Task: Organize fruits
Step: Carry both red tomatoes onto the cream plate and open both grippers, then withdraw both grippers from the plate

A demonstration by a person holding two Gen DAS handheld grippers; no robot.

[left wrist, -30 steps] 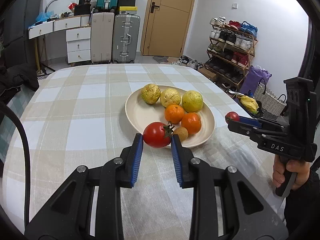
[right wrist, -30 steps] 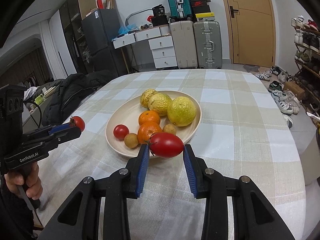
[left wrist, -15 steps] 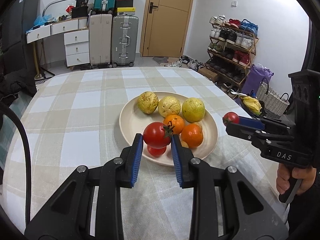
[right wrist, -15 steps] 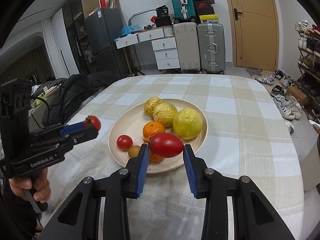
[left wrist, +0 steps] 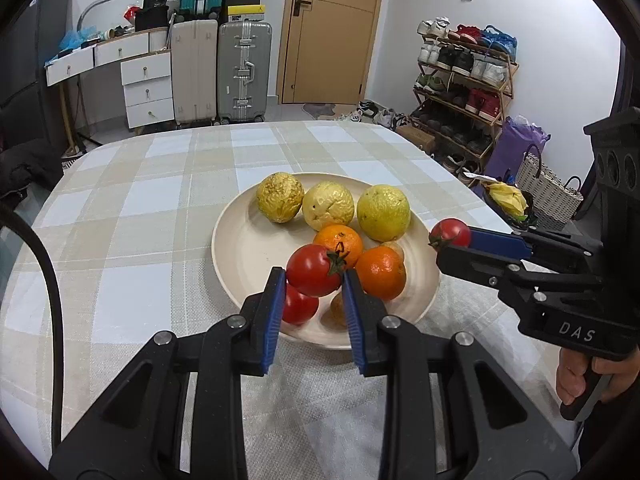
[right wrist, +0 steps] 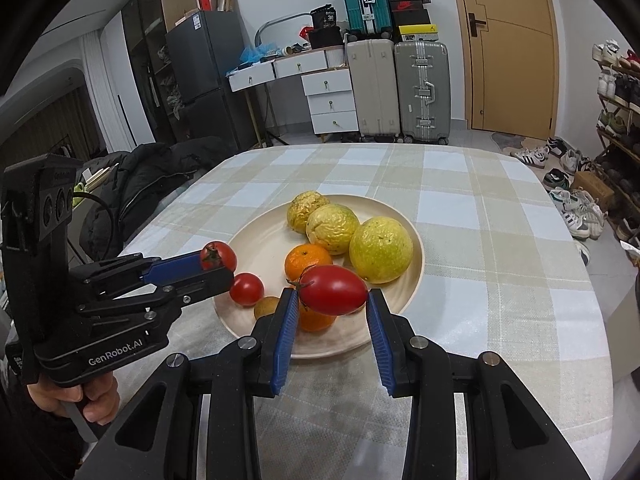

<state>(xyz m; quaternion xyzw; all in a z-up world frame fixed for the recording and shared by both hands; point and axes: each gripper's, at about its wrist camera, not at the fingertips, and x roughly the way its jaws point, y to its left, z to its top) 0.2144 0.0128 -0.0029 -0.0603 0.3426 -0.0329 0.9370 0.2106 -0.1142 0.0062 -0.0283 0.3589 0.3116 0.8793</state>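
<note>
A cream plate [left wrist: 240, 240] [right wrist: 416, 252] on the checked table holds three yellow-green fruits [left wrist: 383, 213], two oranges [left wrist: 380, 272], a red tomato [right wrist: 246, 289] and small brown fruits [right wrist: 266, 307]. My left gripper [left wrist: 314, 280] is shut on a round red tomato [left wrist: 313, 270], held over the plate's near edge. My right gripper [right wrist: 332, 300] is shut on an oval red tomato [right wrist: 334, 290], above the plate's near rim. Each gripper shows in the other's view, the right [left wrist: 450, 236] and the left [right wrist: 218, 260].
The checked tablecloth [left wrist: 132, 232] covers the table around the plate. A shoe rack [left wrist: 464, 80], baskets [left wrist: 548, 192], suitcases [right wrist: 420, 88], drawers and a dark coat on a chair [right wrist: 152, 184] stand around the table.
Both grippers have moved forward over the plate with their tomatoes still held. The plate now lies closer beneath the fingertips.
</note>
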